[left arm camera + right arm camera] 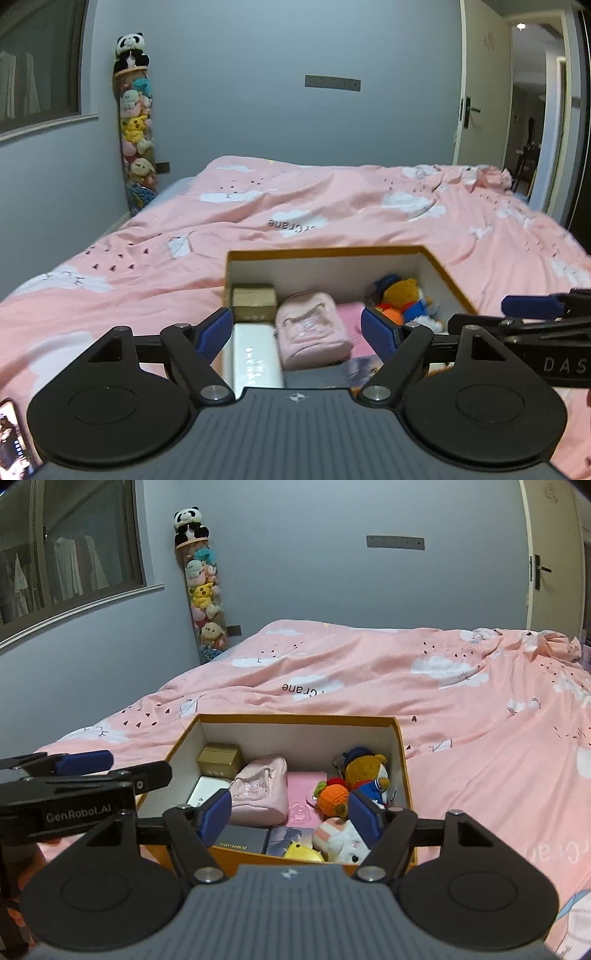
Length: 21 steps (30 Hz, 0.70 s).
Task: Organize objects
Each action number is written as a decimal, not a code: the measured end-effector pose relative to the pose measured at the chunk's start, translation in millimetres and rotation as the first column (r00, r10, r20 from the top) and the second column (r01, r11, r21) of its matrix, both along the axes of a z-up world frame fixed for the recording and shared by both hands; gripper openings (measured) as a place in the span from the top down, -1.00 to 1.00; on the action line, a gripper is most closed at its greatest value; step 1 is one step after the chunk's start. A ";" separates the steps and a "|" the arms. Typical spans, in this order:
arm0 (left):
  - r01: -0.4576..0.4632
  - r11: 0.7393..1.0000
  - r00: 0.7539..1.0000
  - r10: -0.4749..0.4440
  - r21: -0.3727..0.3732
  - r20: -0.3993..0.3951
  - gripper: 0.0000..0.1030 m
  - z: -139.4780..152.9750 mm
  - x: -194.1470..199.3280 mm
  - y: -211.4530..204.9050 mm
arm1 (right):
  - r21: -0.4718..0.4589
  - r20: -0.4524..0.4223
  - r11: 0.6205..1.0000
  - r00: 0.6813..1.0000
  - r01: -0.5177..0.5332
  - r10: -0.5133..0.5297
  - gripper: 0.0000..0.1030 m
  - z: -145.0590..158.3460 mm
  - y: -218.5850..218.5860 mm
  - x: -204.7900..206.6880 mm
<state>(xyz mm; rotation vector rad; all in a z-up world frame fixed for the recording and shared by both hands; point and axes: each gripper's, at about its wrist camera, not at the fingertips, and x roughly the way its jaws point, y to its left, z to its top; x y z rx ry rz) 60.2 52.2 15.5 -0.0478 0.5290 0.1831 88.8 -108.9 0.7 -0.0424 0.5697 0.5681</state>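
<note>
An open orange box (402,760) with white inner walls sits on the bed; it also shows in the left wrist view (439,266). Inside lie a gold carton (219,760), a pink pouch (262,790), a white case (205,794), a pink flat case (303,805), a bear plush (367,771), an orange crochet ball (333,799), a white-pink plush (340,838) and dark booklets (245,840). My left gripper (297,332) is open and empty above the box's near left part. My right gripper (290,814) is open and empty above the box's near edge.
A pink cloud-print duvet (461,709) covers the bed. A tall tube of plush toys (205,602) with a panda on top stands in the far corner. A window (74,554) is on the left wall, a door (550,554) on the right. A phone (13,439) lies at lower left.
</note>
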 end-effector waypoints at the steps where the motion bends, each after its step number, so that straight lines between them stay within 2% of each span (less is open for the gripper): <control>1: 0.001 1.000 1.000 -0.001 0.011 -0.001 -0.80 -2.4 -1.2 -0.7 | -0.004 -0.003 1.000 1.000 0.003 -0.003 -0.40 -1.9 1.3 -0.1; 4: 0.004 1.000 1.000 -0.004 0.015 -0.030 -0.80 -10.5 -3.4 -0.8 | -0.012 -0.014 1.000 1.000 0.010 -0.010 -0.42 -6.4 3.8 -1.6; 8: 0.005 0.999 0.997 -0.007 -0.033 -0.076 -0.80 -21.3 -2.5 2.6 | -0.035 -0.013 0.999 0.999 0.035 -0.035 -0.47 -11.7 5.7 -1.9; 11: 0.000 0.998 0.990 -0.010 -0.070 -0.140 -0.80 -29.3 2.9 5.4 | -0.048 -0.026 0.998 0.998 0.050 -0.051 -0.47 -18.0 5.4 -0.2; 16: -0.024 0.995 0.976 0.001 -0.100 -0.218 -0.80 -42.6 9.0 9.1 | -0.067 -0.065 0.996 0.995 0.065 -0.069 -0.47 -29.5 4.9 2.0; 21: -0.035 0.994 0.970 0.008 -0.108 -0.242 -0.80 -47.4 11.4 11.0 | -0.071 -0.083 0.995 0.994 0.072 -0.077 -0.47 -35.3 2.2 4.3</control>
